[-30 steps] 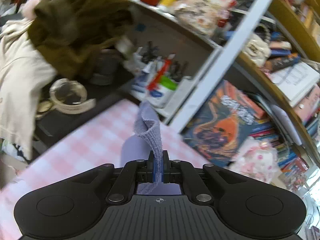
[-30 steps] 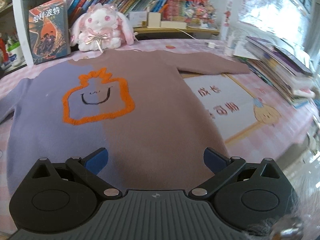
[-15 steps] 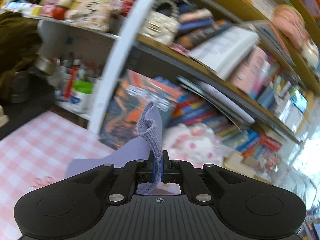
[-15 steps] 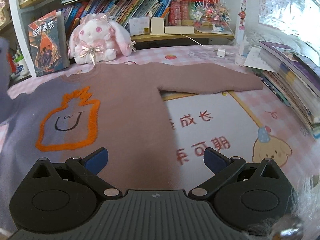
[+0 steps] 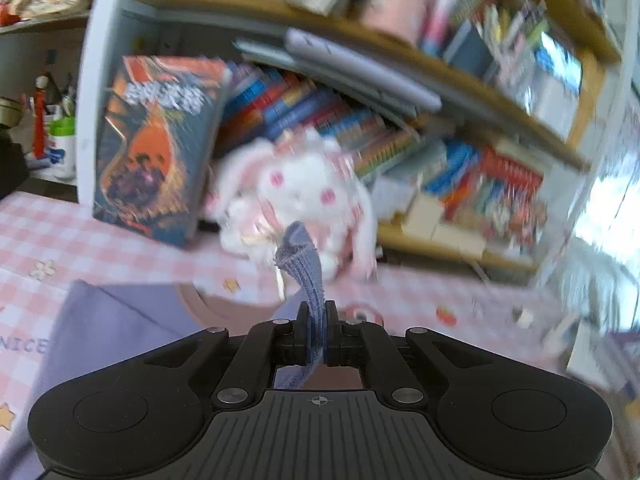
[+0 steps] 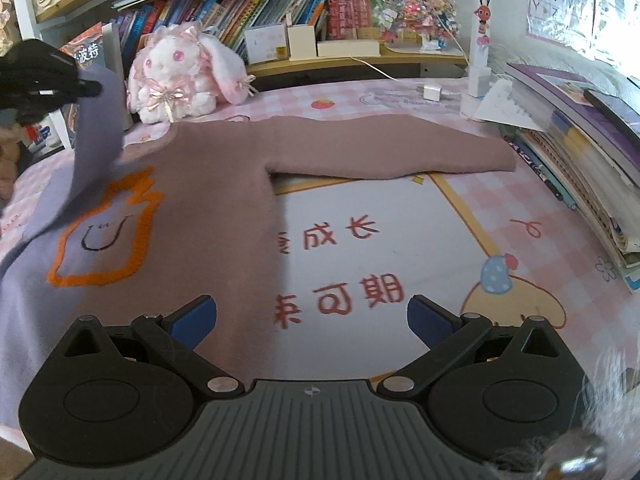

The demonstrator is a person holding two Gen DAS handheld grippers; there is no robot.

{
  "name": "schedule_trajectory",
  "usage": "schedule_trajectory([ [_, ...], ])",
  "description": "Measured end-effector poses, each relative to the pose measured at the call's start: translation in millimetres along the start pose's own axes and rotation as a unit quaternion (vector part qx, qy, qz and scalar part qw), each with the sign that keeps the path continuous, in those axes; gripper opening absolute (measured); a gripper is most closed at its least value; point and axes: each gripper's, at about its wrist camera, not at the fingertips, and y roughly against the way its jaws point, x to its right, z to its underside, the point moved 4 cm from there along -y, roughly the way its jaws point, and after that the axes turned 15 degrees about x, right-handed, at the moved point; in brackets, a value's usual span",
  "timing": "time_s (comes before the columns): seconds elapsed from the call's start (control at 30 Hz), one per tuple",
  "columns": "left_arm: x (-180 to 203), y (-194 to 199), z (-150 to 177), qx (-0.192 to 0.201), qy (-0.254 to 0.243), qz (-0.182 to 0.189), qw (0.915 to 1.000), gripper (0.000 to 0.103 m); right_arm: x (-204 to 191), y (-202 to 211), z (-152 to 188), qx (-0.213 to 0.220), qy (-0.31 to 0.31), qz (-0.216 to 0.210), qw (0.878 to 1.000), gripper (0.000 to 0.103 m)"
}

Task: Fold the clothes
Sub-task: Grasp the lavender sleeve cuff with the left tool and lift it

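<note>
A sweater (image 6: 208,200), half lilac and half mauve with an orange outlined face, lies flat on the pink checked tablecloth (image 6: 520,208). My left gripper (image 5: 316,316) is shut on the ribbed cuff of the lilac sleeve (image 5: 302,264) and holds it up in the air. In the right wrist view the left gripper (image 6: 86,88) shows at the far left with the lilac sleeve (image 6: 96,140) hanging from it over the sweater's chest. My right gripper (image 6: 312,312) is open and empty, above the sweater's lower edge. The mauve sleeve (image 6: 392,152) lies stretched out to the right.
A pink and white plush rabbit (image 6: 180,72) sits at the back by the sweater's collar, next to an upright book (image 5: 156,152). Bookshelves (image 6: 280,12) run along the back. A stack of books (image 6: 580,152) lies at the right. A charger and cable (image 6: 430,90) lie behind the sleeve.
My left gripper has swung to the right with the lilac sleeve, carrying it in over the sweater. My right gripper has drifted right; its jaws stay open.
</note>
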Motion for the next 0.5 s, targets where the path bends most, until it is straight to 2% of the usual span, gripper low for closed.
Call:
schedule_trajectory([
  [0.13, 8, -11, 19, -0.019, -0.019, -0.009, 0.9996, 0.003, 11, 1, 2, -0.003, -0.003, 0.005, 1.000, 0.103],
  [0.4, 17, -20, 32, -0.033, -0.027, -0.017, 0.9989, 0.005, 24, 2, 6, -0.008, -0.009, 0.018, 1.000, 0.103],
  [0.43, 20, -23, 34, -0.040, -0.024, -0.014, 0.9988, 0.007, 24, 2, 6, -0.009, -0.009, 0.019, 1.000, 0.103],
  [0.47, 24, -25, 36, -0.049, -0.021, -0.010, 0.9985, 0.014, 25, 2, 6, -0.009, -0.009, 0.019, 1.000, 0.103],
  [0.5, 29, -27, 39, -0.066, -0.018, 0.002, 0.9977, 0.029, 25, 2, 7, -0.010, -0.010, 0.019, 1.000, 0.103],
])
